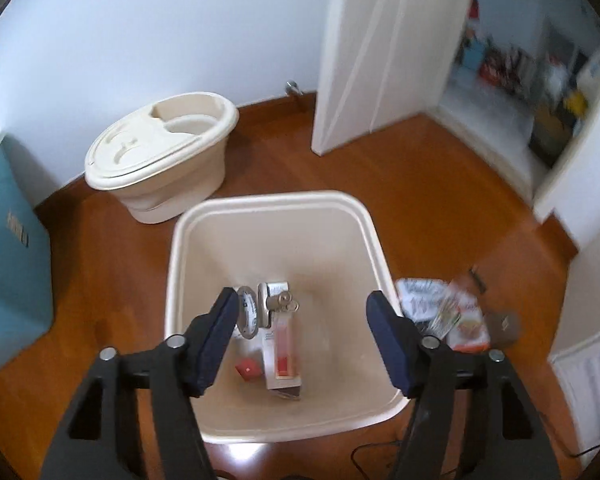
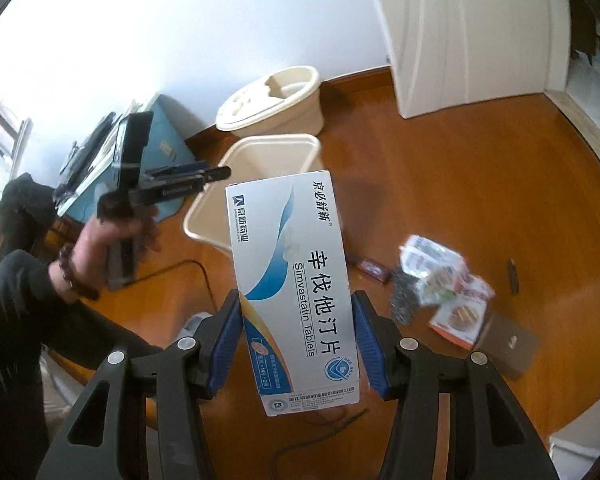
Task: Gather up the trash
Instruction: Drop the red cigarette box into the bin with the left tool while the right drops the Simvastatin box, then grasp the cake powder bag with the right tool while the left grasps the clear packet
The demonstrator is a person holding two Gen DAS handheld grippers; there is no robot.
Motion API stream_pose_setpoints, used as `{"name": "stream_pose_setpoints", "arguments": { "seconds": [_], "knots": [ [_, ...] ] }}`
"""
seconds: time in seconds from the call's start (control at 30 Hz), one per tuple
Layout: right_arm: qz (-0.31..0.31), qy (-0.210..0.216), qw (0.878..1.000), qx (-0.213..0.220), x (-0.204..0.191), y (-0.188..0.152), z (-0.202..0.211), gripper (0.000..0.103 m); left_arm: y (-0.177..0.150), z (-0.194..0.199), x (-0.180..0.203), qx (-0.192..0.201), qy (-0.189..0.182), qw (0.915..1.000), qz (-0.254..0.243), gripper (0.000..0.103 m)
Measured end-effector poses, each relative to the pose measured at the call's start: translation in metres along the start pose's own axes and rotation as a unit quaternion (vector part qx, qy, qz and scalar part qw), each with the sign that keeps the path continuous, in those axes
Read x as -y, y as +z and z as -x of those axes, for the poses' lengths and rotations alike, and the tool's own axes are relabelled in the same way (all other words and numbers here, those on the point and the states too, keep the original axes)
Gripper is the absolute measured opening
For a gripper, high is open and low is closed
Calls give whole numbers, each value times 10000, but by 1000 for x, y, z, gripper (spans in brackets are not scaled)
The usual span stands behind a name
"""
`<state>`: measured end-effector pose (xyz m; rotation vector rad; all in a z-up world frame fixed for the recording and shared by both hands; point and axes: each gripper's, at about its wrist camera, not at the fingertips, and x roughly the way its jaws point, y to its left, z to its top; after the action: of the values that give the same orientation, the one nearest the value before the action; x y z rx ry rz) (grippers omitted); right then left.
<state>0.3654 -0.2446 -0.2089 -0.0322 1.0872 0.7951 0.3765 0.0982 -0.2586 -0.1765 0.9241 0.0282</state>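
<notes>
The right hand-held gripper point(image 2: 296, 344) is being kept clenched on a white and blue medicine box point(image 2: 293, 292), which is being held lengthwise between the two blue pads point(image 2: 228, 340) above the wooden floor point(image 2: 480, 184). On the box the words "Simvastatin Tablets" are printed, together with large Chinese characters and a blue logo in the upper left corner. The left hand-held gripper point(image 1: 302, 334) is being held released, with its jaws spread wide and nothing between them, directly above a cream waste bin point(image 1: 275, 202). Inside the bin, a narrow white and red carton point(image 1: 281, 354), a small red item point(image 1: 247, 370) and a metallic piece point(image 1: 279, 300) are lying on the bottom; their printing cannot be read. Beside the bin on the floor, a cluster of crumpled wrappers point(image 2: 444, 280) is lying, with lettering too blurred to read. A cream lidded container point(image 1: 159, 152) is standing near the wall, and a teal box point(image 1: 7, 248) with an unreadable label is standing to its left.
</notes>
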Motion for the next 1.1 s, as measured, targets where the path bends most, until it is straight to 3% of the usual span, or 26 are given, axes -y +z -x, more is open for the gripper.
{"name": "stream_pose_setpoints", "arguments": {
  "seconds": [0.17, 0.27, 0.4, 0.5, 0.57, 0.7, 0.8, 0.83, 0.93, 1.1],
  "knots": [
    [203, 94, 9997, -49, -42, 48, -40, 56, -16, 52, -43, 375, 107, 9927, 1141, 67],
    [284, 185, 9994, -101, -70, 91, -95, 56, -39, 75, -64, 496, 278, 9862, 1558, 74],
    [158, 102, 9996, -213, -94, 127, -170, 58, -51, 82, -87, 440, 417, 9814, 1820, 74],
    [31, -156, 9980, -607, -98, 135, -222, 60, -50, 79, -92, 459, 373, 9799, 1903, 74],
    [-38, -269, 9966, -783, -97, 134, -235, 61, -48, 79, -91, 504, 345, 9808, 1853, 74],
    [115, -236, 9979, -589, -84, 122, -196, 63, -48, 80, -78, 532, 283, 9853, 1599, 74],
    [356, -339, 9978, -451, -47, 95, -140, 74, -48, 74, -54, 558, 194, 9892, 1340, 74],
    [363, -458, 9972, -465, -32, 84, -128, 79, -49, 70, -43, 533, 144, 9908, 1235, 74],
    [144, -1173, 9896, -815, 42, 28, -99, 80, -52, 59, -2, 529, 38, 9953, 808, 74],
    [-236, -1861, 9750, -1193, 139, -51, -118, 80, -65, 28, 76, 439, -124, 9986, -260, 74]
  ]
}}
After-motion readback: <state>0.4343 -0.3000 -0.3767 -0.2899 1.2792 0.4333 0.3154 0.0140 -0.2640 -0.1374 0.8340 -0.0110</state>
